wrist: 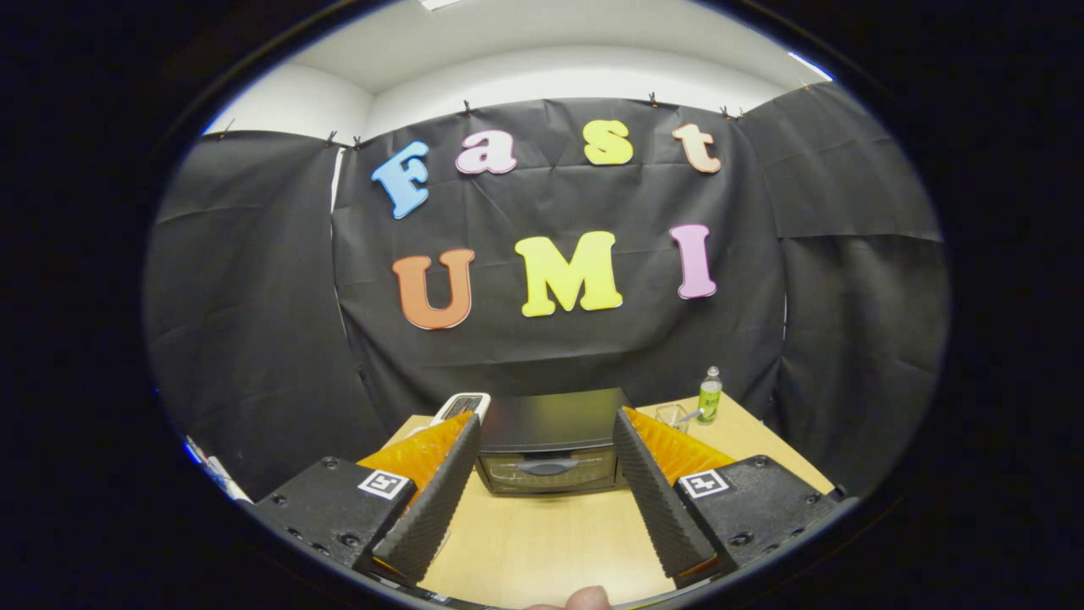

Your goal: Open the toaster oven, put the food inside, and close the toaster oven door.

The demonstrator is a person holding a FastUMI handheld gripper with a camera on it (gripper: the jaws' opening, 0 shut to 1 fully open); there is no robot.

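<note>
A dark toaster oven (550, 440) stands on the wooden table (542, 542), its glass door shut and a handle (548, 465) across the door's top. My gripper (546, 424) is open, raised above the table some way in front of the oven, and the oven shows between the two fingers. Nothing is held between the fingers. No food can be made out.
A white device (461, 407) lies left of the oven, partly behind the left finger. Right of the oven stand a clear glass (671, 415) and a green bottle (710, 396). A fingertip of a person (584, 600) shows at the table's near edge.
</note>
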